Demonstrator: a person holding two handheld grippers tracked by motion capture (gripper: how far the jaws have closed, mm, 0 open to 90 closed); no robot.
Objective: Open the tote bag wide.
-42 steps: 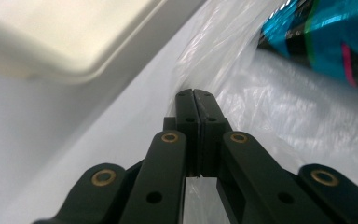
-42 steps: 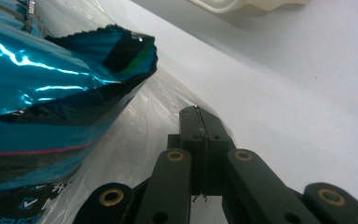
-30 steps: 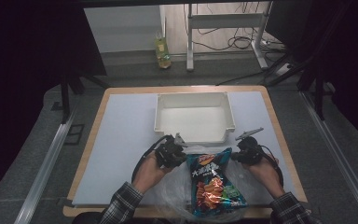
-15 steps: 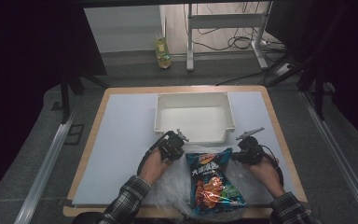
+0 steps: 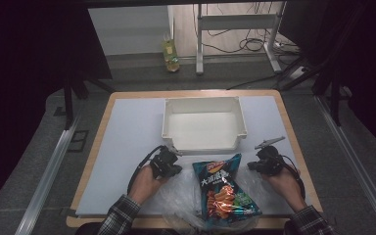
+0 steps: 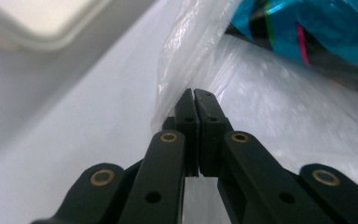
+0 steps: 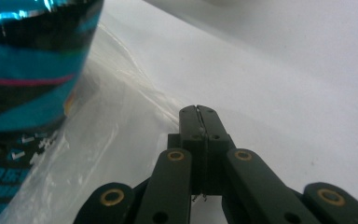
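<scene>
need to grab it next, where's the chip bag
In the high view the chip bag lies at the table's near edge, on clear plastic between both grippers, just before the white bin.

You're in a lab-like recording bay: black curtains (image 5: 24, 58) flank a white-matted tabletop (image 5: 127, 127), with metal frame legs (image 5: 199, 39) and loose cables (image 5: 245, 44) on the floor beyond your fingers.

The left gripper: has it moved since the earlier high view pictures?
Yes. The left gripper has drawn back from the white tray, toward the person, and its jaws have just closed on the clear plastic bag.
</scene>
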